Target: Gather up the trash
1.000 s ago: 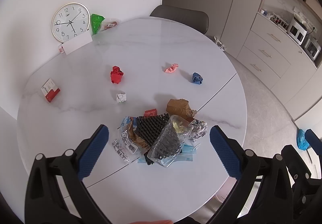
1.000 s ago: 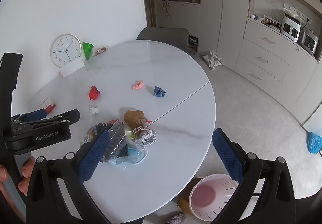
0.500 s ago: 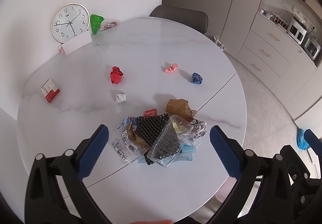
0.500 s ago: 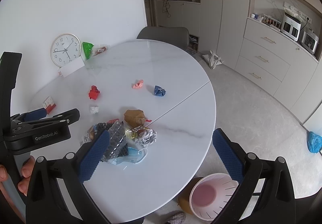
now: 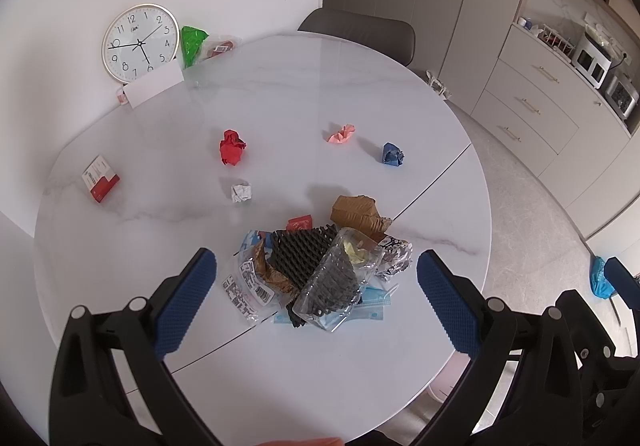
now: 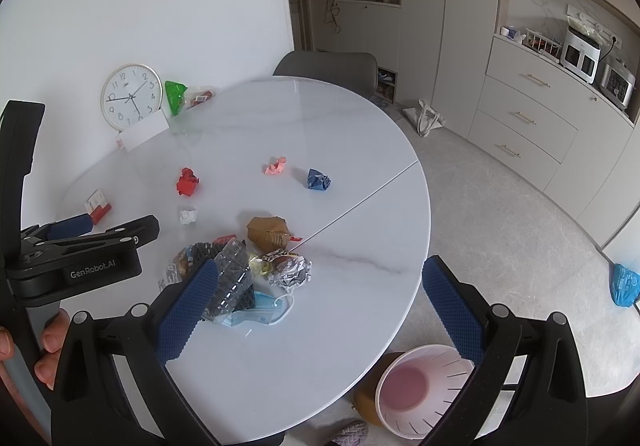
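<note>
Overhead, both the left gripper [image 5: 316,278] and right gripper [image 6: 320,286] were held spread and empty, the trash pile [image 5: 320,266] lying on the table [image 5: 280,93] at twelve o'clock of the nearer left jaws.

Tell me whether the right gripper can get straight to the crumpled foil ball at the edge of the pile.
Probably yes. The right gripper is open and empty, and the foil ball lies on the pile's near right side with bare table beside it. Only the blue face mask lies close in front; nothing covers the foil.
</note>
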`<state>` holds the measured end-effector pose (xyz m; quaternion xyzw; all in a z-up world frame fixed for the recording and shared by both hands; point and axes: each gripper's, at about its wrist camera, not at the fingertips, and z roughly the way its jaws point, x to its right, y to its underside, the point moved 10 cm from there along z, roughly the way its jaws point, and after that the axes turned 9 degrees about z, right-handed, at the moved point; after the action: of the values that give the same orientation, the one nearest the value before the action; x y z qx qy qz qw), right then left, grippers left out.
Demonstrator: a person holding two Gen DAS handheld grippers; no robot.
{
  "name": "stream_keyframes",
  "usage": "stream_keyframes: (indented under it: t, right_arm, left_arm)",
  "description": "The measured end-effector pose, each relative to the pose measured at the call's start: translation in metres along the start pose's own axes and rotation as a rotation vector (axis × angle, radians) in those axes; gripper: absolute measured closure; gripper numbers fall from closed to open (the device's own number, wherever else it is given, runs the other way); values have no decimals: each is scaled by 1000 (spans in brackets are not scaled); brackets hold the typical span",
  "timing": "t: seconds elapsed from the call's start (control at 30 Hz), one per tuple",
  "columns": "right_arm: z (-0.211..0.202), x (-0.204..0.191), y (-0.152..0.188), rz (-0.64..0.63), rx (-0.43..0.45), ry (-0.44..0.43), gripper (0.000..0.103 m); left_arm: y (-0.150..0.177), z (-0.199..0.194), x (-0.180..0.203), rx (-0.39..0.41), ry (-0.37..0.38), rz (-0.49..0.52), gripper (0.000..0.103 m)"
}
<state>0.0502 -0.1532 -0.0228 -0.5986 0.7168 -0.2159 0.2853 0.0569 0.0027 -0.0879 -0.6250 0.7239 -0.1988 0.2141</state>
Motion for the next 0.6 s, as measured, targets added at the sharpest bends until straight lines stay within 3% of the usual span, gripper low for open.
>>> stream_keyframes:
  t: [0.6]
  right_arm:
    - [0, -2, -2, -1, -2, 1, 2]
  left_arm:
    - [2, 0, 0, -4, 2, -1, 6]
